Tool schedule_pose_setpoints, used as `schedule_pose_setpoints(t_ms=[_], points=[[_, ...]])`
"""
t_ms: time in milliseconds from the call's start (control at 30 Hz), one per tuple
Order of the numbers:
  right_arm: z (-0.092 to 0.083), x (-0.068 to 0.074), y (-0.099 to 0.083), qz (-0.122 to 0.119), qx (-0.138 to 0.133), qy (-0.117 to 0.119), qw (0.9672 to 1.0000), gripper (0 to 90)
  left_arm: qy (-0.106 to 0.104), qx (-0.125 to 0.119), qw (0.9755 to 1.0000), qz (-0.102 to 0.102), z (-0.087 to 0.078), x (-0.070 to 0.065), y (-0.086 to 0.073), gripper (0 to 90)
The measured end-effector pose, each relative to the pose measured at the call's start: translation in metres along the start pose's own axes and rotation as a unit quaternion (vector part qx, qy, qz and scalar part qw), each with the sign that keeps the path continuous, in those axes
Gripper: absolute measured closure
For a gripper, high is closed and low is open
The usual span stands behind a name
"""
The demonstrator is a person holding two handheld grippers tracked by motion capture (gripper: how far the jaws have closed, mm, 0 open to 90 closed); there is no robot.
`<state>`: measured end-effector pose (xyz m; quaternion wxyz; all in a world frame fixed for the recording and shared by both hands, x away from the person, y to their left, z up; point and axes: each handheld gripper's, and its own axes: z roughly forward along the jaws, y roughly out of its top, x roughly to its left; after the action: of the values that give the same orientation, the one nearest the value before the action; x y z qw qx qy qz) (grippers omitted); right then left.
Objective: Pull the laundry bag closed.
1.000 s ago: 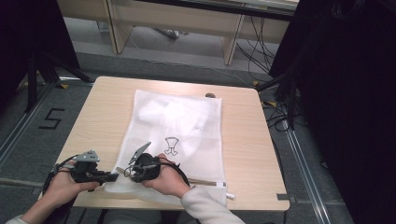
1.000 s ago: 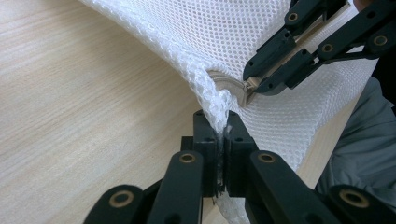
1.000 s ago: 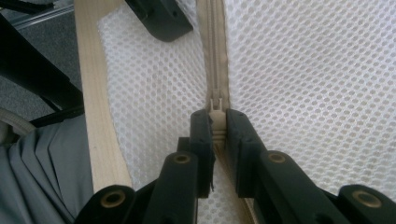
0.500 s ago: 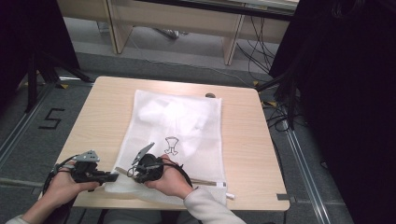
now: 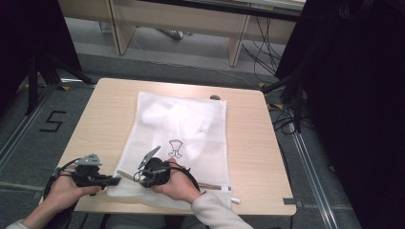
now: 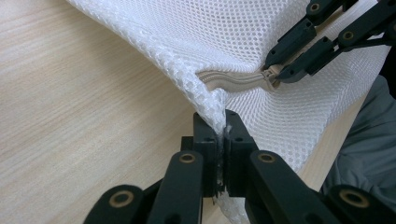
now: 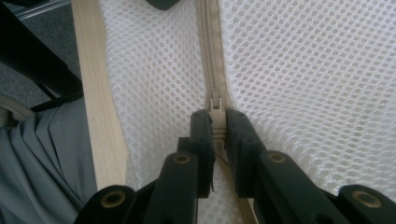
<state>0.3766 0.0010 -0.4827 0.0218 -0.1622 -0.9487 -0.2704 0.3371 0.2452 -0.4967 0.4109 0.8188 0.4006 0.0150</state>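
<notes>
A white mesh laundry bag (image 5: 191, 124) lies flat on the wooden table (image 5: 267, 143), with a white garment carrying a small dark print (image 5: 175, 148) inside it. A beige zipper (image 5: 210, 186) runs along the bag's near edge. My left gripper (image 5: 116, 180) is at the bag's near left corner and is shut on the mesh there (image 6: 222, 133). Just beyond it, the zipper's end (image 6: 233, 80) is puckered. My right gripper (image 5: 137, 177) sits close beside the left one, shut on the zipper pull (image 7: 215, 105). The closed zipper (image 7: 210, 46) runs straight on ahead of its jaws.
The table's near edge (image 7: 95, 93) lies right beside the zipper, with a grey sleeve (image 7: 42, 163) below it. Bare wood stretches left (image 5: 100, 124) and right of the bag. A small dark object (image 5: 215, 97) rests at the bag's far edge. Cables (image 5: 286, 119) trail on the floor at right.
</notes>
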Motion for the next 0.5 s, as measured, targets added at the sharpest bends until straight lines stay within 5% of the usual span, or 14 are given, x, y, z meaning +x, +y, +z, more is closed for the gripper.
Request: schedule_pose_setpoints(t_ms=[500], points=[[-0.0064, -0.0034, -0.0064, 0.007, 0.007, -0.003, 0.9999, 82.2, 0.010, 0.005, 0.9999, 0.001, -0.0005, 0.0004, -0.0002, 85.6]])
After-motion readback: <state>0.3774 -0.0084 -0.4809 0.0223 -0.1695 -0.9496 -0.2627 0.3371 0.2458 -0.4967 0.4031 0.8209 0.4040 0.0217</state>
